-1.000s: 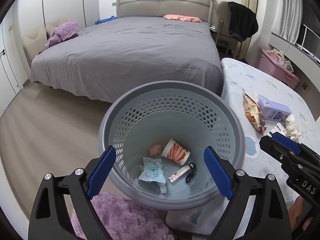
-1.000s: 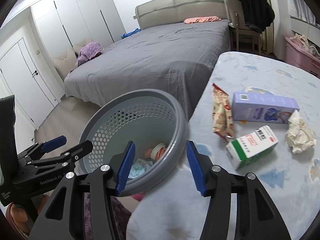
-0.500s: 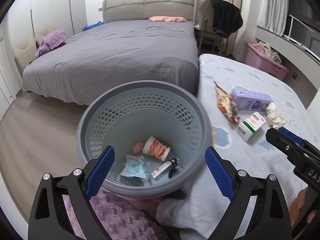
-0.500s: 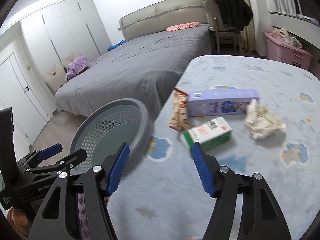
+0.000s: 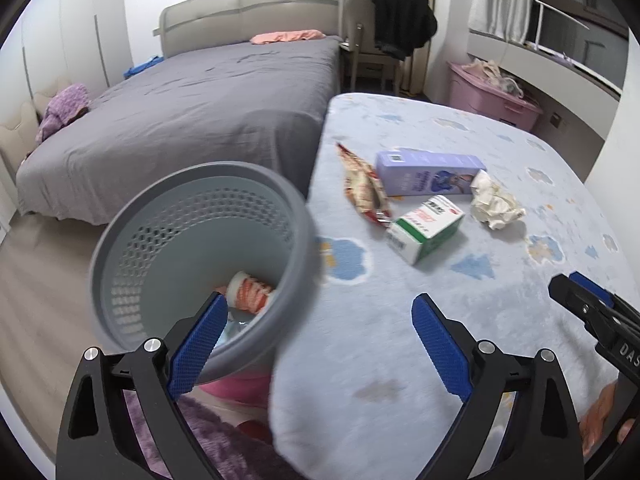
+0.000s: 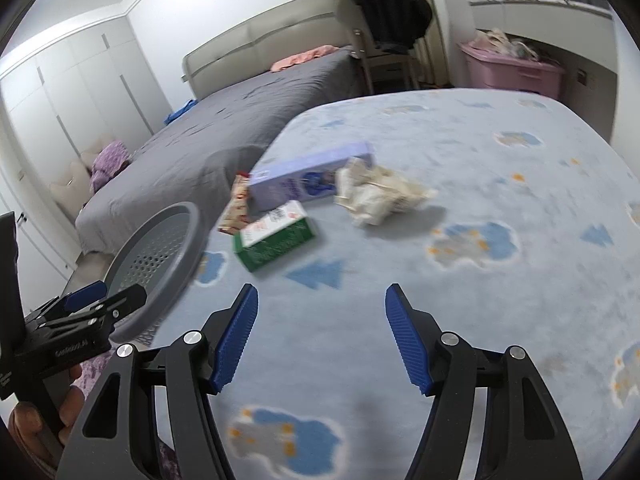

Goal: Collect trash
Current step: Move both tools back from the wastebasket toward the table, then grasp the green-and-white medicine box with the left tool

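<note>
A grey perforated basket (image 5: 180,232) stands beside a blue cloud-print sheet (image 5: 440,340); a red-and-white cup (image 5: 250,292) and other litter lie inside. On the sheet lie a snack wrapper (image 5: 366,188), a purple box (image 5: 428,174), a green-and-white carton (image 5: 426,228) and a crumpled tissue (image 5: 494,204). My left gripper (image 5: 320,304) is open and empty, straddling the basket's near rim and the sheet's edge. My right gripper (image 6: 322,292) is open over the bare sheet, short of the carton (image 6: 276,236) and the tissue (image 6: 376,196), with nothing between its fingers.
A large grey bed (image 5: 200,112) fills the back left. A chair draped with a black garment (image 5: 400,24) and a pink storage bin (image 5: 492,96) stand behind the sheet. Purple fluffy fabric (image 5: 224,452) lies below the basket. The person's hand (image 6: 28,420) holds the left gripper.
Both grippers have swung right, from above the basket to over the sheet. The basket now sits at the left of both views. The right jaws have widened.
</note>
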Motion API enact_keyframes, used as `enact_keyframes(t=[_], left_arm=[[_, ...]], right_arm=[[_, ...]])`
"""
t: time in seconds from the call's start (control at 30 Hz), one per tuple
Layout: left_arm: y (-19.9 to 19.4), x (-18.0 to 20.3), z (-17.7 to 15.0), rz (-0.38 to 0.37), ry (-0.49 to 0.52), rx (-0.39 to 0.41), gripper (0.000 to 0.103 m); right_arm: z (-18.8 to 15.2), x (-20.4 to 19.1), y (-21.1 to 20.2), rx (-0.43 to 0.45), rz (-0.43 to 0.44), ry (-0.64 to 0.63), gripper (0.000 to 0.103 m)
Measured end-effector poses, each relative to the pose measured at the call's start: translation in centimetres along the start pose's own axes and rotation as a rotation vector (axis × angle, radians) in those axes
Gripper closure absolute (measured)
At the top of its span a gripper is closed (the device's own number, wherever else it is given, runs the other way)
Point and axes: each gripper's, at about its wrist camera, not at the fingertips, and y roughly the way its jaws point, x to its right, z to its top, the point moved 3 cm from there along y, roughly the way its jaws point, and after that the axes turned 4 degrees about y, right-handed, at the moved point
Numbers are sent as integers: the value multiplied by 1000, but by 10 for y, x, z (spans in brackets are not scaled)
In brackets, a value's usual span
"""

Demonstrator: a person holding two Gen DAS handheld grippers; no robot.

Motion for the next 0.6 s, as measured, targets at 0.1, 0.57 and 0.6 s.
enact_keyframes(t=[0.1, 0.57, 0.6], left_arm=[[10, 16, 5, -17, 13, -8, 12], [63, 72, 32, -43, 28, -62, 12], [67, 75, 34, -45, 22, -69, 12]], right_arm=[[-3, 14, -5, 1, -2, 18, 39], [-4, 44, -8, 3, 41, 82, 39], [-4, 46, -7, 1, 43, 86, 39]])
